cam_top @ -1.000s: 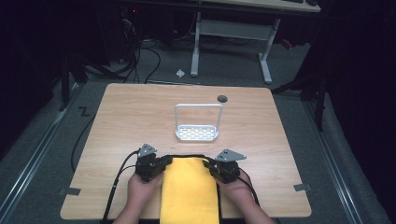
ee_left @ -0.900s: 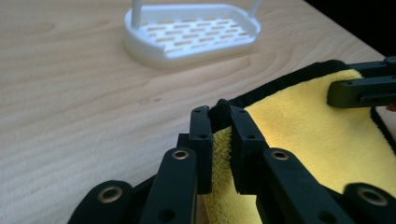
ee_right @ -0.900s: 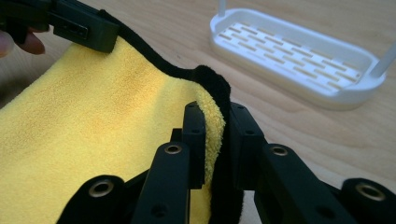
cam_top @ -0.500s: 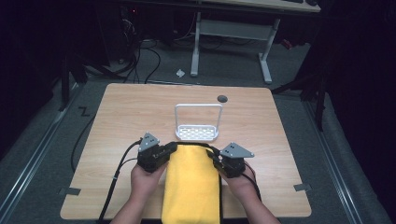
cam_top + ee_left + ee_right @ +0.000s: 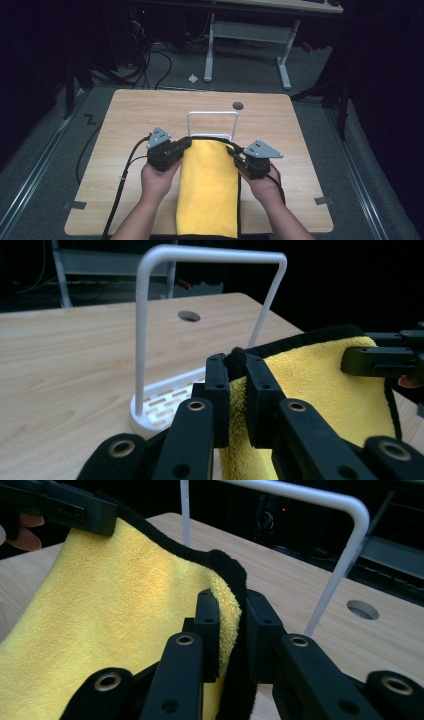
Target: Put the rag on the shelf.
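A yellow towel (image 5: 209, 190) with black edging runs from the table's near edge up to my two grippers. My left gripper (image 5: 186, 143) is shut on its far left corner, seen close in the left gripper view (image 5: 237, 367) with the towel (image 5: 330, 385) pinched between the jaws. My right gripper (image 5: 235, 151) is shut on the far right corner (image 5: 231, 605), the towel (image 5: 115, 610) draping to its left. The far edge hangs raised and stretched between them. Just beyond it stands a white wire rack (image 5: 212, 114), an upright hoop (image 5: 210, 253) on a slotted base.
The wooden table (image 5: 130, 120) has a round cable hole (image 5: 238, 105) behind the rack. Black cables trail from the left gripper across the table's left side. A desk frame and more cables sit on the dark floor beyond.
Both hands have risen and moved forward, lifting the towel's far edge off the table and up to just in front of the rack. More towel now hangs in the air.
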`<state>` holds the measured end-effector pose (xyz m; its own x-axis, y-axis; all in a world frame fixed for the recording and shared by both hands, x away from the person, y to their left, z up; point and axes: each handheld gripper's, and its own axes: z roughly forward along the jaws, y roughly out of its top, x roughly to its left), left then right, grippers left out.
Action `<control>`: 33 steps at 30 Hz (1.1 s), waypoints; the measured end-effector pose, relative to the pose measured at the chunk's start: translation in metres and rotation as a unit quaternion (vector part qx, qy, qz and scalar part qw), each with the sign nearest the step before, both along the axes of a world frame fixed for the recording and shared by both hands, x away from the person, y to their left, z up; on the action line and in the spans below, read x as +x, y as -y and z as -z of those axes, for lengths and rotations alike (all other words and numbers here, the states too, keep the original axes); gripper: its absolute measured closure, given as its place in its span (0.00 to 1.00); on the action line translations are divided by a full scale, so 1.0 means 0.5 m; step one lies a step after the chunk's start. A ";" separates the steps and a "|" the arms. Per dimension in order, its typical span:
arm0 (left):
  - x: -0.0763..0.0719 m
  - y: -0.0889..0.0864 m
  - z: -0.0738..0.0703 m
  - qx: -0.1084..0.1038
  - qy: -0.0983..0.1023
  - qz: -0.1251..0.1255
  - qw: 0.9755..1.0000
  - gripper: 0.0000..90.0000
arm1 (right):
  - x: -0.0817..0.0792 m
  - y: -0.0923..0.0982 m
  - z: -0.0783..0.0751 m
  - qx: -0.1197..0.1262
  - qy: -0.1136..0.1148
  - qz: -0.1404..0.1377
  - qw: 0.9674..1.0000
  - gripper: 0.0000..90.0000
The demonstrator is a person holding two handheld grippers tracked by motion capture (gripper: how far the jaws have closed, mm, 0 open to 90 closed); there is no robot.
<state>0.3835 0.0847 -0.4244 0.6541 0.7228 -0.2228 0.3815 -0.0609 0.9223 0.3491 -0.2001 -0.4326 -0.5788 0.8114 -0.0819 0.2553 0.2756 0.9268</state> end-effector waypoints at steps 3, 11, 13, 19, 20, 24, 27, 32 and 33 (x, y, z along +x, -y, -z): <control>0.002 0.000 -0.022 -0.001 0.011 -0.001 1.000 0.91 | 0.002 0.002 -0.019 0.002 0.010 0.001 1.000 0.88; 0.004 0.000 -0.073 -0.009 0.039 -0.004 0.999 0.91 | 0.005 0.012 -0.072 0.019 0.038 0.009 0.999 0.88; 0.005 0.000 -0.087 -0.013 0.047 -0.005 0.999 0.91 | 0.007 0.014 -0.086 0.022 0.045 0.011 0.999 0.88; 0.007 0.002 -0.126 -0.019 0.068 -0.006 0.997 0.91 | 0.010 0.017 -0.123 0.028 0.063 0.014 0.997 0.88; 0.008 0.003 -0.132 -0.019 0.071 -0.006 0.997 0.91 | 0.010 0.018 -0.129 0.029 0.066 0.014 0.997 0.88; 0.006 0.004 -0.154 -0.025 0.083 -0.006 0.996 0.92 | 0.011 0.018 -0.153 0.032 0.078 0.014 0.996 0.88; 0.006 0.004 -0.170 -0.028 0.092 -0.006 0.995 0.92 | 0.010 0.019 -0.168 0.035 0.086 0.015 0.996 0.88; 0.006 0.006 -0.189 -0.030 0.103 -0.006 0.994 0.92 | 0.009 0.021 -0.185 0.041 0.095 0.017 0.994 0.88; 0.006 0.006 -0.193 -0.029 0.106 -0.005 0.994 0.92 | 0.009 0.022 -0.188 0.042 0.097 0.017 0.994 0.88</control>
<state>0.3866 0.0815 -0.3280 0.6829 0.7202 -0.1226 0.1795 -0.0028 0.9837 0.3539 -0.2111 -0.3386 -0.5306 0.8390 -0.1206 0.0772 0.1895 0.9788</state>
